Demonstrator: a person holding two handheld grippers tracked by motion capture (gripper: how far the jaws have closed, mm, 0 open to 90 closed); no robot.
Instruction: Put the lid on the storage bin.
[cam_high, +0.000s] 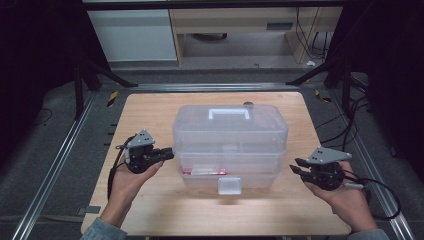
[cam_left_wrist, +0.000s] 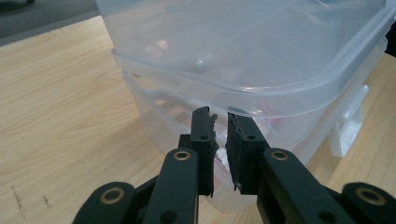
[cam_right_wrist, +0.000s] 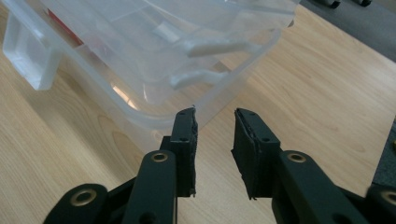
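A clear plastic tiered storage box (cam_high: 235, 135) stands mid-table, with a white handle (cam_high: 229, 113) on its lid and a front latch (cam_high: 229, 185). Something red (cam_high: 192, 171) shows through its lower tier. My left gripper (cam_high: 170, 153) points at the box's left side. In the left gripper view its jaws are drawn to a thin slit (cam_left_wrist: 221, 116) just under the lid rim of the box (cam_left_wrist: 261, 56), with nothing held. My right gripper (cam_high: 296, 165) sits off the box's right side. It stands open and empty (cam_right_wrist: 215, 112), close to the box's lower corner (cam_right_wrist: 154, 107).
The wooden table (cam_high: 150, 110) has bare room left, right and in front of the box. A small dark object (cam_high: 248, 104) lies behind the box. Metal frame rails (cam_high: 55, 160) run along both sides of the table, with cables on the floor at the right.
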